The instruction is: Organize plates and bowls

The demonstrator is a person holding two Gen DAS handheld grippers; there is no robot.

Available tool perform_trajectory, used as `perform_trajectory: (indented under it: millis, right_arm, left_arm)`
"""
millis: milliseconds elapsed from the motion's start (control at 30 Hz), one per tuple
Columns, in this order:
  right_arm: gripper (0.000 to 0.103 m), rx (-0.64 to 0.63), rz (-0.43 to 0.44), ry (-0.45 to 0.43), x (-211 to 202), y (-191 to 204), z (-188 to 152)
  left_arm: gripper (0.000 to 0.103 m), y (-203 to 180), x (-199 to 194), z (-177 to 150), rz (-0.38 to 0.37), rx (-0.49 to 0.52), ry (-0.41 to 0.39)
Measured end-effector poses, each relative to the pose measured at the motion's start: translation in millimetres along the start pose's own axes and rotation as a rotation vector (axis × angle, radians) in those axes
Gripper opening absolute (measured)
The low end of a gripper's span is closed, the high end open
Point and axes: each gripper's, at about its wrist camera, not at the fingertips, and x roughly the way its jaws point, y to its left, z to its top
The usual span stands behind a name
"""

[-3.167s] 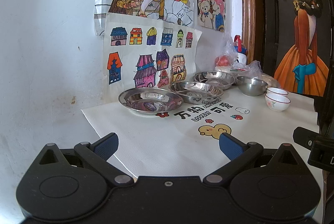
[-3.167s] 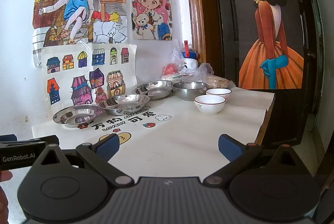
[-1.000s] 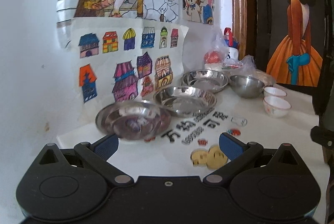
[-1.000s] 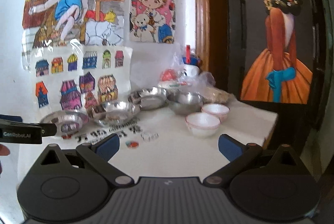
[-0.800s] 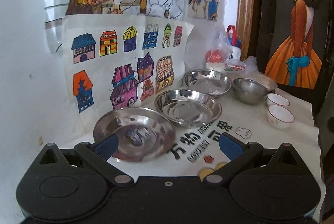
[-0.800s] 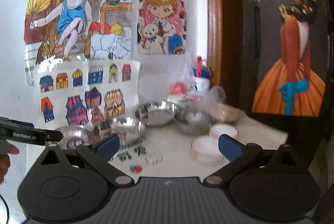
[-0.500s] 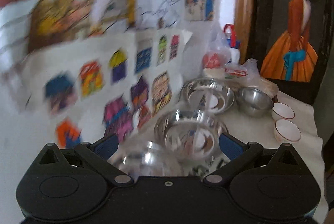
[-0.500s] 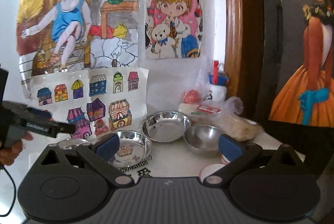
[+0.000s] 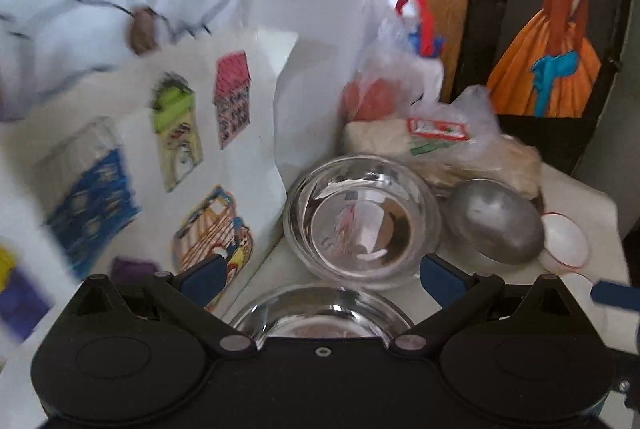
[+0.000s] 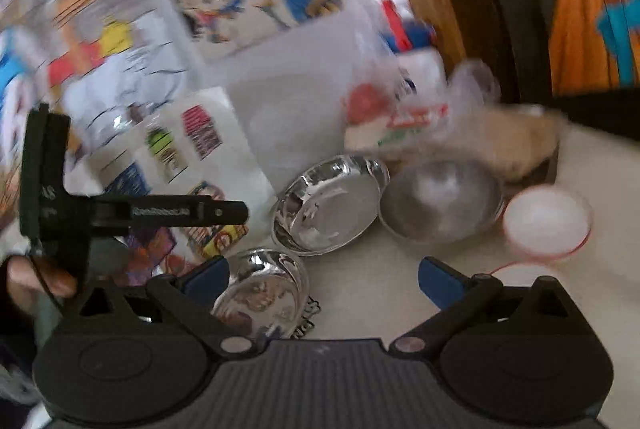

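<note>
In the left wrist view my left gripper (image 9: 320, 275) is open and empty, above a steel plate (image 9: 320, 313) whose far rim shows between the fingers. A second steel plate (image 9: 360, 221) lies just beyond it, then a steel bowl (image 9: 496, 225) and a white red-rimmed bowl (image 9: 564, 237) to the right. In the blurred right wrist view my right gripper (image 10: 322, 281) is open and empty, above the table. The near plate (image 10: 260, 293), far plate (image 10: 328, 205), steel bowl (image 10: 440, 205) and white bowl (image 10: 546, 221) lie ahead. The left gripper's body (image 10: 132, 213) shows at left.
Coloured drawings cover the wall (image 9: 180, 117) right behind the plates. Plastic bags of food (image 9: 432, 133) stand at the back. A dark door with a painted girl (image 9: 552, 49) is at the right. The table's right edge (image 9: 600, 197) is near the white bowl.
Both grippers have moved forward and down towards the far plates and bowls; the first plate has left the left view. Both stay open and empty. Views are motion-blurred.
</note>
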Motion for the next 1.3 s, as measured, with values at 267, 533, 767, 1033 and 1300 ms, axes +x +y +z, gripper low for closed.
perform_trajectory:
  millis: [267,533,767,1033,1300]
  right_arm:
    - [0.095,0.114,-0.071,-0.009,59.8,-6.5,-9.4]
    - [0.078,0.207,-0.109,-0.031,91.2,-17.7,-4.9]
    - [0.057,0.291,-0.124,-0.035,112.7,-18.8,-0.6]
    - [0.02,0.341,-0.131,-0.042,133.2,-20.2,-2.4]
    - [0.019,0.335,-0.128,-0.067,130.1,-18.9,-5.7]
  left_arm:
    - [0.101,0.1,81.5,16.5,0.013,-0.018,0.122]
    - [0.097,-4.1,113.9,19.4,-0.036,-0.073,0.174]
    - [0.071,13.7,125.7,16.0,-0.062,-0.246,0.194]
    - [0.029,30.7,133.7,4.5,-0.046,-0.405,0.22]
    - [0.015,32.0,118.2,-1.2,-0.013,-0.399,0.178]
